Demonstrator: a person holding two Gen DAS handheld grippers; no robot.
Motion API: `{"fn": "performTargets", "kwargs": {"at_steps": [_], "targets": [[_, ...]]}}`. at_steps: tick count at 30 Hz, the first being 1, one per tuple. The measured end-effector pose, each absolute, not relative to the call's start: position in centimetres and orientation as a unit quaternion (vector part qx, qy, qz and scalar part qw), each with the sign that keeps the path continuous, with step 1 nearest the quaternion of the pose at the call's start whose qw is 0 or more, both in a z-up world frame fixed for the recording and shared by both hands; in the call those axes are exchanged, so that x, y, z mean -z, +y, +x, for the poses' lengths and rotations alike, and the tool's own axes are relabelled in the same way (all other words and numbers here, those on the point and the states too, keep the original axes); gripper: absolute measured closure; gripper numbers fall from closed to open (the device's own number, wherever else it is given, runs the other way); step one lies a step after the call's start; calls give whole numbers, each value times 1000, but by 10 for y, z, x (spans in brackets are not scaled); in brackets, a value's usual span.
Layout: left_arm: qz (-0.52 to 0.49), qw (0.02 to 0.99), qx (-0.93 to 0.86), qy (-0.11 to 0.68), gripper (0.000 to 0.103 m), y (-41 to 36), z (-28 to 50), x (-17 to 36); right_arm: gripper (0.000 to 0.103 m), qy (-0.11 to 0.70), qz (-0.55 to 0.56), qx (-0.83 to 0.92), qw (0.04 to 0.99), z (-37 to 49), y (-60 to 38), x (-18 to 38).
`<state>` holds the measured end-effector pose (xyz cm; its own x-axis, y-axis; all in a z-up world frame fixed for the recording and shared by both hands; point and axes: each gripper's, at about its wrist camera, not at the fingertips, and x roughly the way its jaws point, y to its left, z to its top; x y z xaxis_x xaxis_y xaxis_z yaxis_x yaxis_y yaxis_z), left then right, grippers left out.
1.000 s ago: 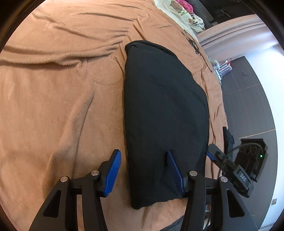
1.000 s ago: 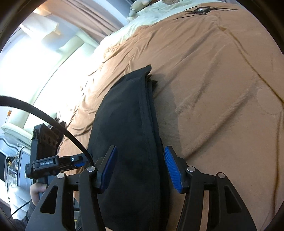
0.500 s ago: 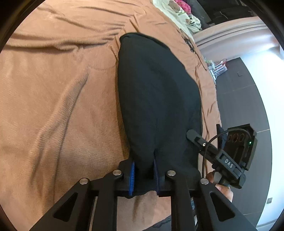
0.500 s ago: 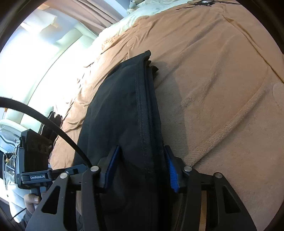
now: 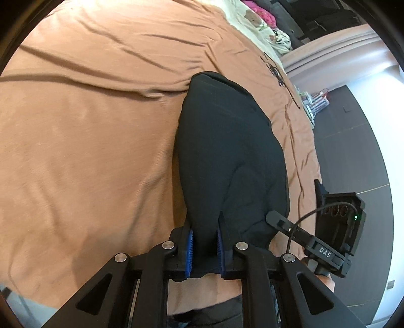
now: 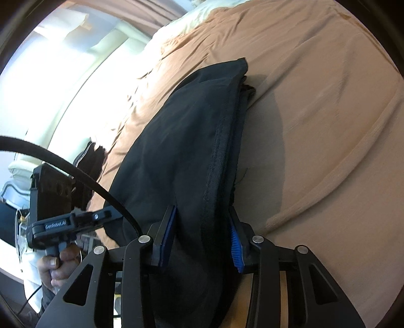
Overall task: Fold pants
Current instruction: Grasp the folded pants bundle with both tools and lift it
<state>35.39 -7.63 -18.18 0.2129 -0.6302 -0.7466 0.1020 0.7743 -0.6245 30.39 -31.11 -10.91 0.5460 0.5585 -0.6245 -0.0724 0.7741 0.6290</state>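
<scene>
We are looking at a tan blanket (image 5: 96, 131) spreading across the bed, its creases running from nine o'clock toward the centre. At one o'clock in the left wrist view, a cream bedspread with a bear print (image 5: 262, 25) is lying beyond the blanket, with something pink (image 5: 260, 12) just past it. A black cable (image 5: 279, 78) is trailing over the blanket near two o'clock. Dark floor (image 5: 353, 141) is showing at three o'clock. In the right wrist view, bright daylight from a window (image 6: 63, 75) is glaring at ten o'clock.
</scene>
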Motion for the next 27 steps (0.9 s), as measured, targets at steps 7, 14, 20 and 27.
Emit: {"fn": "performTargets", "kwargs": {"at_steps": [7,14,20,27], "targets": [[-230,744,236,581,87,-54,344,182,70,448,271,-209,826,299,-294,109],[-222,753,215,581,73,-50,351,183,67,456,251,-217,826,308,-286,108],[-229,756,217,574,43,-57,373,188,34,437,296,-198,826,309,-311,109],[-228,750,235,574,43,-72,403,194,34,424,342,-208,812,325,-333,118]]}}
